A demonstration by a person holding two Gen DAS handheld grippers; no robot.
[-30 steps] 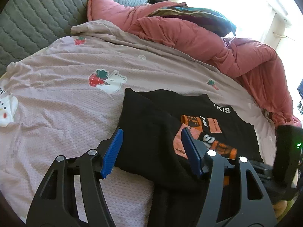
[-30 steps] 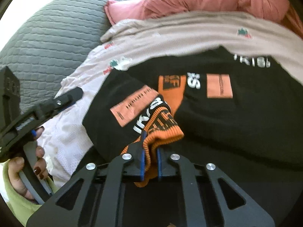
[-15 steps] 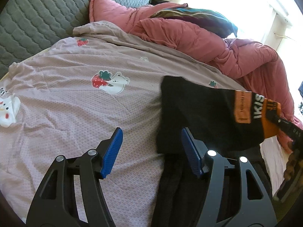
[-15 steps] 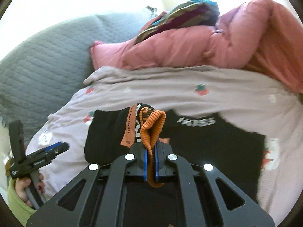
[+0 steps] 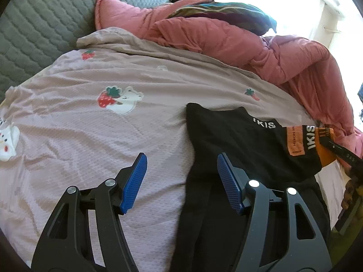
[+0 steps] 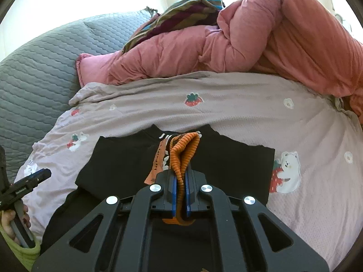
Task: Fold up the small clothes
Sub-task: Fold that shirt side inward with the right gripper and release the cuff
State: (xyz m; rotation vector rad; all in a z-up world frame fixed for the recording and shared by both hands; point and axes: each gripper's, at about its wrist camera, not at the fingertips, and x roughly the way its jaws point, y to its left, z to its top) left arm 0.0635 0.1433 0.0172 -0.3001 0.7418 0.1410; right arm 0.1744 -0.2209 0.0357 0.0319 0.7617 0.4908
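Observation:
A small black top with white lettering and orange patches lies on the pink printed bedsheet. Its sleeve, ending in a ribbed orange cuff, is lifted and stretched across the black top's body. My right gripper is shut on that cuff, and it shows at the right edge of the left wrist view as a dark bar gripping the orange cuff. My left gripper stands open above the sheet at the garment's left edge, with nothing between its blue pads.
A crumpled red-pink duvet with a striped cloth on it lies along the far side of the bed. A grey quilted cover fills the left. A hand in a green sleeve holds the left gripper.
My right gripper has carried the orange cuff up and to the right, unfolding the sleeve from over the chest print and stretching it across the body. My left gripper has stayed open in place.

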